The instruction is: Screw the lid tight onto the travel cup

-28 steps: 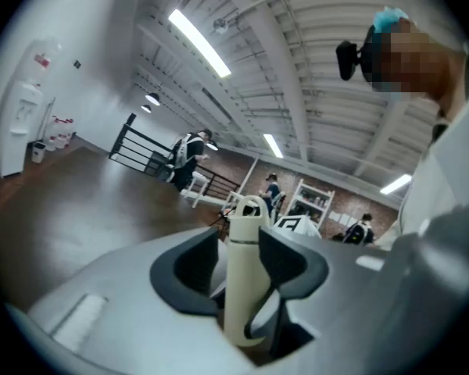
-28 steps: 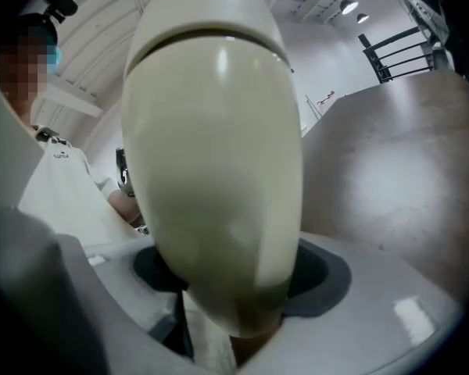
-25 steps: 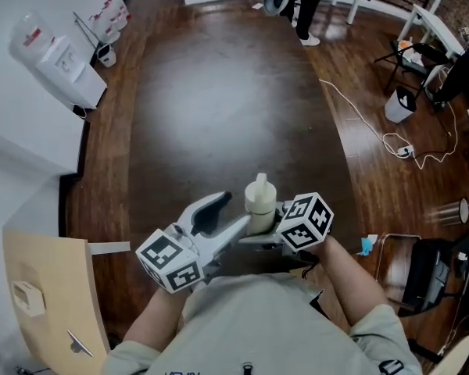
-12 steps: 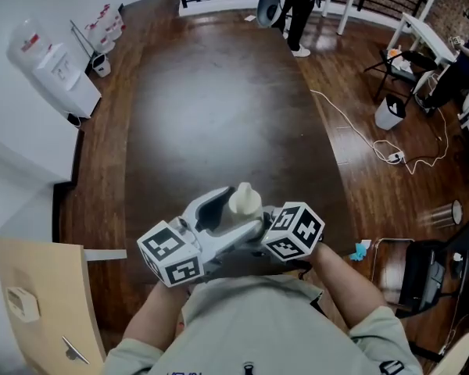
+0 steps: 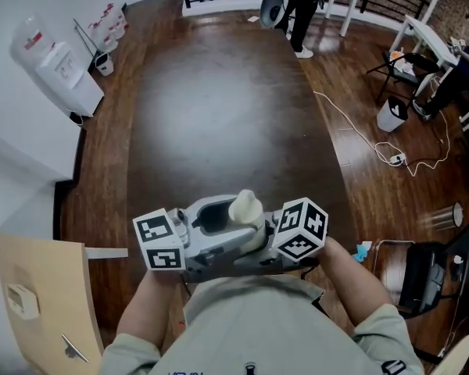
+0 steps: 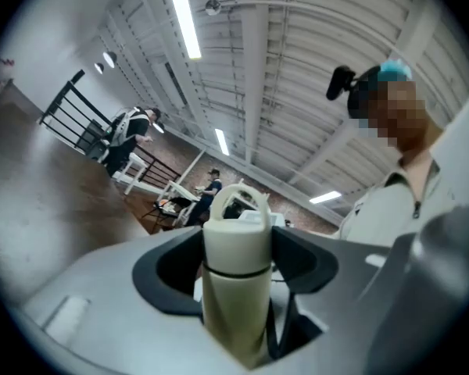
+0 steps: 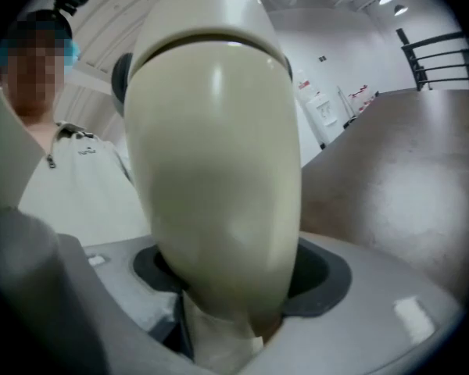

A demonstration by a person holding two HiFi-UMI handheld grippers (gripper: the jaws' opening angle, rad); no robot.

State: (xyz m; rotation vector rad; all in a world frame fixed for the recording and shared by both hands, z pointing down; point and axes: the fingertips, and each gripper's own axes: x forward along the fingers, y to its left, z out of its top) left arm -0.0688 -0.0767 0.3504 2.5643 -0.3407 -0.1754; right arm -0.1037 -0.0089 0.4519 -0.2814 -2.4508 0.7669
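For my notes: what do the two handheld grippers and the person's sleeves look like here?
The left gripper and right gripper have pale grey moulded bodies with dark curved pads. Each carries a white cube printed with black square markers. The person wears a light grey-green short-sleeved shirt.

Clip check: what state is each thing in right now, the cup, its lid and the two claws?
cup: held up between both claws.
lid: on the cup, thin dark seam showing; how tight cannot be told.
left claw: shut on the cup.
right claw: shut on the cup.
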